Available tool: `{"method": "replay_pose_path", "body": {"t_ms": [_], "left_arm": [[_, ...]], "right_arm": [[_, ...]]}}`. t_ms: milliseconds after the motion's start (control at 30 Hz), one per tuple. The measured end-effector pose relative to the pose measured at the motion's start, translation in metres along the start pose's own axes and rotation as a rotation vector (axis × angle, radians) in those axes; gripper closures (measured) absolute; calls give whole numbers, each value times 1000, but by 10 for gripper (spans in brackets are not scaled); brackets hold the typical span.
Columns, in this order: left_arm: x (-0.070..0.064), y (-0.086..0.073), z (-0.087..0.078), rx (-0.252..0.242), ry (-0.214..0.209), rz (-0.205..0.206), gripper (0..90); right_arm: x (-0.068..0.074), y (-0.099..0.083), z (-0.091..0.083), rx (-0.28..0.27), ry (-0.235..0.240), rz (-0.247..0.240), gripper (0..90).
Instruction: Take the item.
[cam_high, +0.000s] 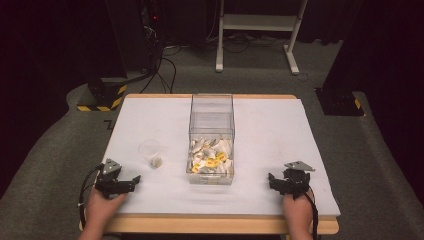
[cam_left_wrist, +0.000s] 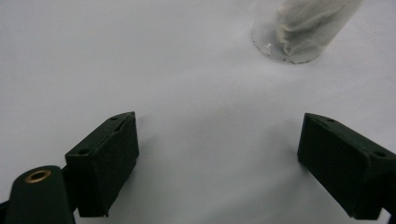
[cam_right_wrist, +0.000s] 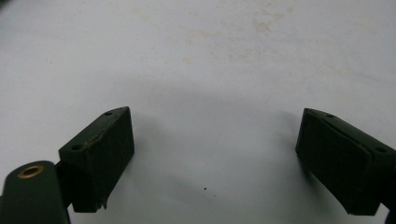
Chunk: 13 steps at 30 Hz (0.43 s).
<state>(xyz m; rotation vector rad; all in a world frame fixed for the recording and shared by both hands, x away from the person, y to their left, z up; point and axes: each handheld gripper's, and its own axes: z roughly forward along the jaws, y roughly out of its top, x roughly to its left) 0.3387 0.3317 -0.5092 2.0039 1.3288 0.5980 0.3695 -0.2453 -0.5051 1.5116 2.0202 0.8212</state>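
Table cover (cam_high: 150, 120) – white, matt, smooth sheet; wood edge at 6 o'clock. Clear plastic box (cam_high: 211, 115) at centre, glossy walls, paper-like white and yellow scraps inside. Small cup (cam_high: 149, 151) at 9 o'clock of box – thin transparent plastic. Left gripper (cam_left_wrist: 217, 163), right gripper (cam_right_wrist: 212, 163): matt black plastic, brass-coloured insert.

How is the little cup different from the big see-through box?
The cup is small and round; the box is tall and square-cornered. The cup holds a small pale bit at its bottom; the box holds a heap of white and yellow pieces. Both are clear, open on top and standing upright on the white table.
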Motion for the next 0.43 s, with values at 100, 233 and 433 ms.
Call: {"method": "replay_pose_path", "body": {"t_ms": [100, 233, 433], "left_arm": [[0, 0, 0, 1, 0, 0, 128], [0, 0, 0, 1, 2, 4, 128], [0, 0, 0, 0, 1, 0, 129]], "right_arm": [[0, 0, 0, 1, -3, -2, 114], [0, 0, 0, 1, -4, -3, 114], [0, 0, 0, 1, -5, -1, 114]]}}
